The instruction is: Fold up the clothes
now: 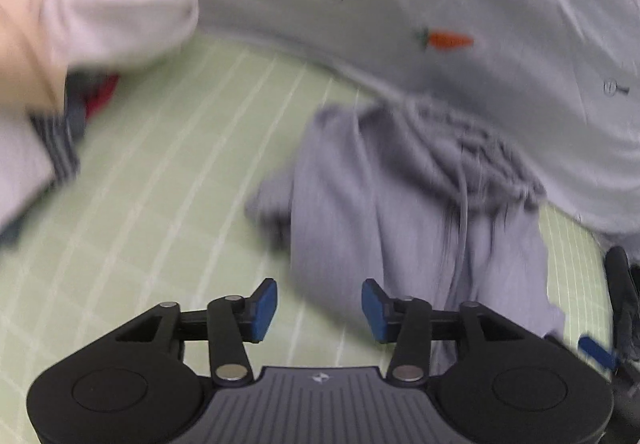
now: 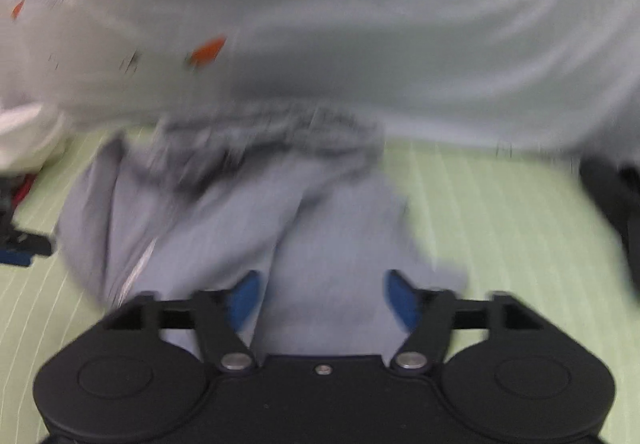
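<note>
While both tongs gape, grey shorts (image 1: 400, 212) seemingly lie loose.

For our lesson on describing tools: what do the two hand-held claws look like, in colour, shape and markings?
Both are alike. The left claw has a black body with two round discs at its sides, black linkage bars joined by silver pins, and blue pads on its fingers; a ribbed grey panel with a small white logo sits in the middle. The right claw shows the same black body, silver pins and blue pads.

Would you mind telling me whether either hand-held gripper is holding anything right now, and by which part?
Nothing is held: the left hand-held gripper and right hand-held gripper are both open above the grey garment.
</note>
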`<control>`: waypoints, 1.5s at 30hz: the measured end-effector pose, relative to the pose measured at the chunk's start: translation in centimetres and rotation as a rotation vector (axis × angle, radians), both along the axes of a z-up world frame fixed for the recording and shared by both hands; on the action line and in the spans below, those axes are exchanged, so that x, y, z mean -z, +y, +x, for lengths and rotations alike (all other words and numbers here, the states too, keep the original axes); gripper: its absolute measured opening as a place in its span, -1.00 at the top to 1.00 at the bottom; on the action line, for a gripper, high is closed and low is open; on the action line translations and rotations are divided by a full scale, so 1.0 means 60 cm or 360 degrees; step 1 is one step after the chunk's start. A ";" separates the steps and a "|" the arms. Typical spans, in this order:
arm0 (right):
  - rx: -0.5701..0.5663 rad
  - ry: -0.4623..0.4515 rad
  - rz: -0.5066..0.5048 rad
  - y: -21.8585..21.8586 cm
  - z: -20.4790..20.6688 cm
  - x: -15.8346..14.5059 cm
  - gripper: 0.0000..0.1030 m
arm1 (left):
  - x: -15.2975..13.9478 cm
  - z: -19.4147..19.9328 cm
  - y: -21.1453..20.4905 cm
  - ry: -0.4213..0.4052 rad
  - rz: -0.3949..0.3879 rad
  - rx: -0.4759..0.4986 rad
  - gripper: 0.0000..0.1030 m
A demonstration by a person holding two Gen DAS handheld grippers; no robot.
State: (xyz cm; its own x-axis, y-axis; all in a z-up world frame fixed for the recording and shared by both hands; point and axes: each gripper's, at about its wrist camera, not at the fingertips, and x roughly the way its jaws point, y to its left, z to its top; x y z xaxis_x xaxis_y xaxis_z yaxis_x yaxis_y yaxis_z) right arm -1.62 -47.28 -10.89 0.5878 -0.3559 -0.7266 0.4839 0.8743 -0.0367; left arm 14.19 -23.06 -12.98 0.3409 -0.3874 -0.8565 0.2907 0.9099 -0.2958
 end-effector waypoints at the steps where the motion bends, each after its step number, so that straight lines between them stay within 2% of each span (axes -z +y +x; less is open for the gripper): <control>1: 0.0012 0.0014 0.0017 0.014 -0.014 0.007 -0.84 | 0.005 -0.007 -0.003 0.0008 0.0010 0.0005 -0.15; 4: 0.0070 -0.0010 0.0031 0.020 -0.030 0.005 -1.00 | 0.017 -0.024 -0.016 0.0018 0.0043 0.0021 -0.26; 10: 0.0187 -0.0127 0.0103 0.027 -0.059 -0.006 -1.00 | 0.021 -0.036 -0.029 -0.0004 0.0087 0.0050 -0.29; 13: 0.0187 -0.0128 0.0155 0.033 -0.060 0.001 -1.00 | 0.021 -0.031 -0.027 -0.0013 0.0107 0.0037 -0.29; 19: 0.0285 -0.0140 0.0445 0.019 -0.066 0.020 -1.00 | 0.030 -0.028 -0.020 0.0006 0.0148 0.0008 -0.30; 25: 0.0175 -0.0144 0.0525 0.038 -0.054 0.025 -1.00 | 0.044 -0.020 -0.012 0.0039 0.0163 -0.0020 -0.30; 28: 0.0122 -0.0071 0.0454 0.053 -0.037 0.035 -0.99 | 0.045 -0.020 -0.011 0.0035 0.0171 -0.0019 -0.30; 31: 0.0168 0.0025 0.0358 0.051 -0.023 0.053 -0.96 | 0.045 -0.020 -0.010 0.0033 0.0176 -0.0020 -0.30; 33: 0.0197 0.0004 0.0354 0.038 -0.020 0.055 -0.95 | 0.045 -0.020 -0.009 0.0029 0.0181 -0.0022 -0.30; 36: 0.0229 -0.0031 0.0260 0.022 -0.017 0.044 -0.93 | 0.045 -0.019 -0.008 0.0023 0.0160 -0.0013 -0.30; 42: 0.0273 -0.0091 -0.0040 -0.022 0.013 0.019 -0.86 | 0.040 -0.009 -0.031 -0.0017 0.0088 0.0056 -0.39; 45: 0.0267 -0.0067 0.0005 -0.037 0.019 0.023 -0.81 | 0.047 0.001 -0.051 -0.0038 0.0112 0.0095 -0.39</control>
State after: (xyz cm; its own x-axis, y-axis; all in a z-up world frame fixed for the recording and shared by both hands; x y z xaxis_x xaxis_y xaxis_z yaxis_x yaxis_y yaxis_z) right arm -0.46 -49.52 -12.28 0.5503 -0.4494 -0.7037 0.6243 0.7811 -0.0107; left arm 14.23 -26.10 -15.83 0.3394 -0.3470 -0.8743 0.3514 0.9089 -0.2244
